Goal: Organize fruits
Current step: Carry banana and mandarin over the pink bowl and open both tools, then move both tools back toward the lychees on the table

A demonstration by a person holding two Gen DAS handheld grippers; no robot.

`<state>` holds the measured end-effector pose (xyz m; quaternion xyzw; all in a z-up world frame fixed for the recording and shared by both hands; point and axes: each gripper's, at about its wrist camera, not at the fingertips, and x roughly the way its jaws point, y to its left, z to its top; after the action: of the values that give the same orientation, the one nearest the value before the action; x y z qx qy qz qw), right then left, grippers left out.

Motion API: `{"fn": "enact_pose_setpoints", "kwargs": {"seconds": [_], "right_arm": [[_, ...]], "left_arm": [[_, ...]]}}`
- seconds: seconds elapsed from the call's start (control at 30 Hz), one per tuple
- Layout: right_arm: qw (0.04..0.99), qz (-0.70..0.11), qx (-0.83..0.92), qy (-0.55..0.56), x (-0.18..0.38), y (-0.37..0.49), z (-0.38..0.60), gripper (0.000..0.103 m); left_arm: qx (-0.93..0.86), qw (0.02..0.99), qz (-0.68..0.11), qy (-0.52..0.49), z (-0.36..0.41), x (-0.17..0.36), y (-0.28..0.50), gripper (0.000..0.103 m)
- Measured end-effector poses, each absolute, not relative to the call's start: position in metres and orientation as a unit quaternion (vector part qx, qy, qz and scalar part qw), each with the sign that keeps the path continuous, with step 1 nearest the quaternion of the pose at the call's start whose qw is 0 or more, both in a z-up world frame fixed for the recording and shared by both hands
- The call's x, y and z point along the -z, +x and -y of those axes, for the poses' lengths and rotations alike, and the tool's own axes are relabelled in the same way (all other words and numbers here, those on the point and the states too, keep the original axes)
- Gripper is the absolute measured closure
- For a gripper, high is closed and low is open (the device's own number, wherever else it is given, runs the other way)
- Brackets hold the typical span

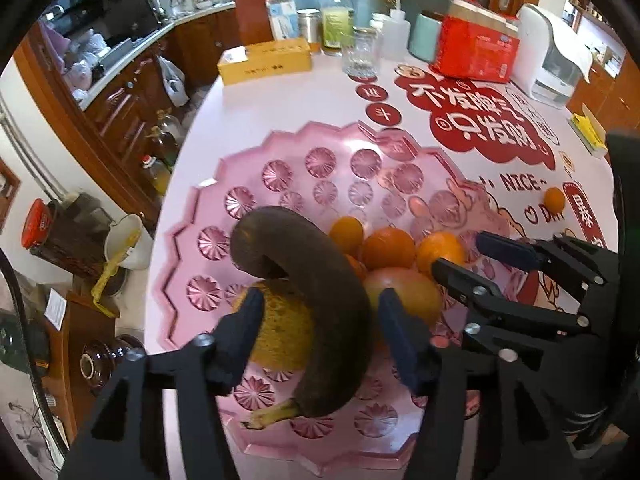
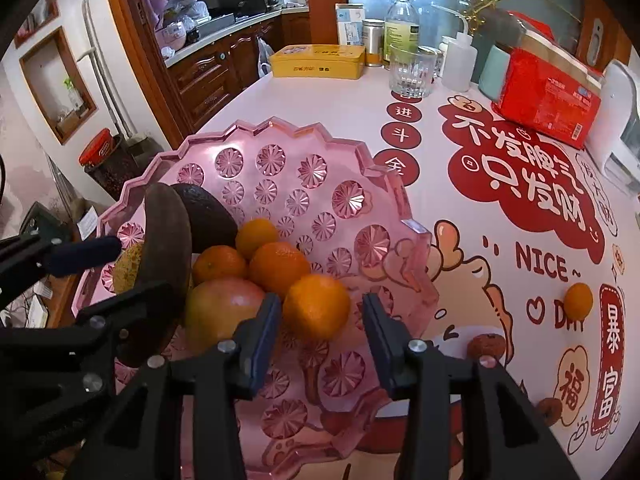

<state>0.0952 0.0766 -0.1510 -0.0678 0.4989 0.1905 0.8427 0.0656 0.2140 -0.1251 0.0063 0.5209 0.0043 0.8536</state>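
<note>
Translucent pink fruit tray [image 2: 360, 168] with cut starburst discs; dark brown banana [image 1: 320, 300]; orange tangerines [image 2: 280, 264]; red-green mango [image 2: 224, 308]; white tablecloth [image 2: 320, 108] printed with red characters, right of frame.

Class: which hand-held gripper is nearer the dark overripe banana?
Left. The left hand-held gripper straddles the dark overripe banana; the right hand-held gripper brackets a small orange tangerine beside it.
</note>
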Motion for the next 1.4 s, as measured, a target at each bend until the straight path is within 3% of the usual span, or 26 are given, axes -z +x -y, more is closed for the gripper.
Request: {"fn": "enact_pose_setpoints", "kwargs": {"seconds": [0.33,0.93,1.4], "right_arm": [[0.85,-0.488,-0.188,-0.06,0.139,0.088,-0.072,0.054],[0.858,-0.475,-0.194,-0.038,0.115,0.062,-0.043,0.053],[0.887,-0.436,-0.14,-0.055,0.066,0.045,0.037,0.053]], "left_arm": [[-0.034,0.861,-0.508,0.007,-0.22,0.112,0.056,0.021],[-0.046,0.867,-0.495,0.018,-0.2,0.088,0.03,0.019],[0.009,0.89,-0.454,0.033,-0.117,0.042,0.031,0.019]]}}
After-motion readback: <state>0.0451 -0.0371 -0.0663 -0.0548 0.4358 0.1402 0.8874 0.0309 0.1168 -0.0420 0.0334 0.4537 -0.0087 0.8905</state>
